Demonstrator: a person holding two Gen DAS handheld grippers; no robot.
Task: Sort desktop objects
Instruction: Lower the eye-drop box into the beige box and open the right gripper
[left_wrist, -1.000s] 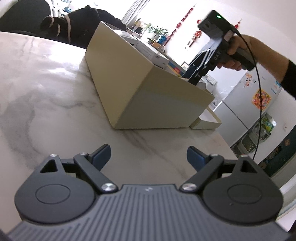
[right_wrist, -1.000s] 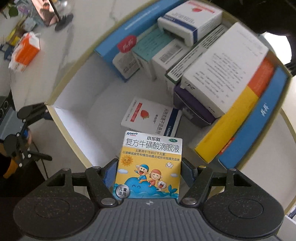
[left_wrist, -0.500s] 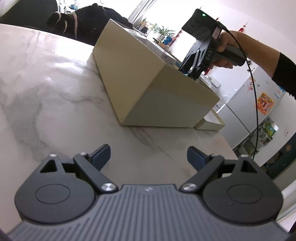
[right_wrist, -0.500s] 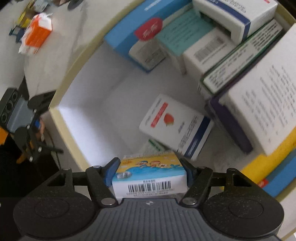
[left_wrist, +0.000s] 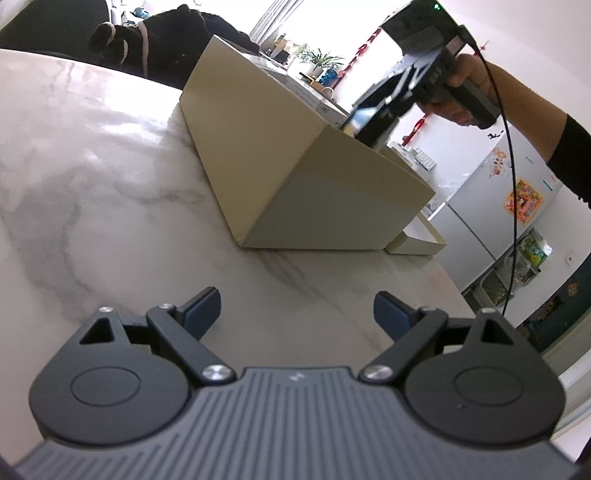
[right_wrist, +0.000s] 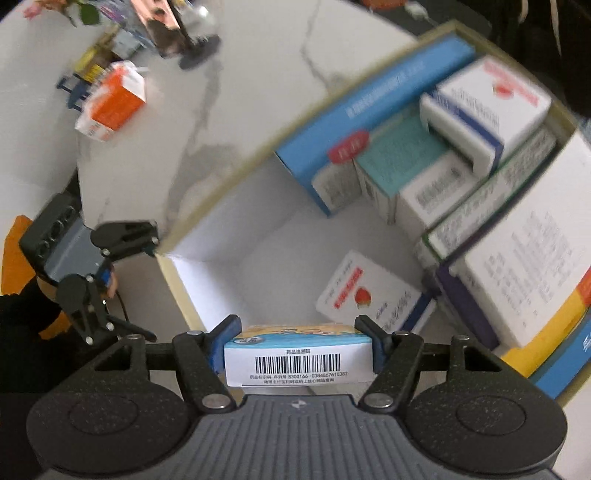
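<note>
My right gripper (right_wrist: 299, 328) is shut on a small eye-drop box (right_wrist: 297, 354) with a cartoon front; its barcode end faces the camera. It hangs over the near bare corner of the open beige storage box (right_wrist: 177, 273), which holds several medicine cartons (right_wrist: 480, 96). One red-and-white carton (right_wrist: 365, 299) lies flat on the box floor. In the left wrist view the right gripper (left_wrist: 369, 122) hovers blurred above the beige box (left_wrist: 295, 173), held by a hand (left_wrist: 454, 107). My left gripper (left_wrist: 297, 306) stands open over the marble table (left_wrist: 92, 166), nothing between its fingers.
An orange-and-white carton (right_wrist: 114, 99) and a black stand (right_wrist: 195, 48) sit on the table beyond the box. A shallow beige lid (left_wrist: 417, 240) lies behind the box near the table's edge. A white fridge (left_wrist: 480, 206) stands past it.
The right gripper rose and tipped, so the eye-drop box now shows its barcode end instead of its cartoon front. The left gripper stayed where it was.
</note>
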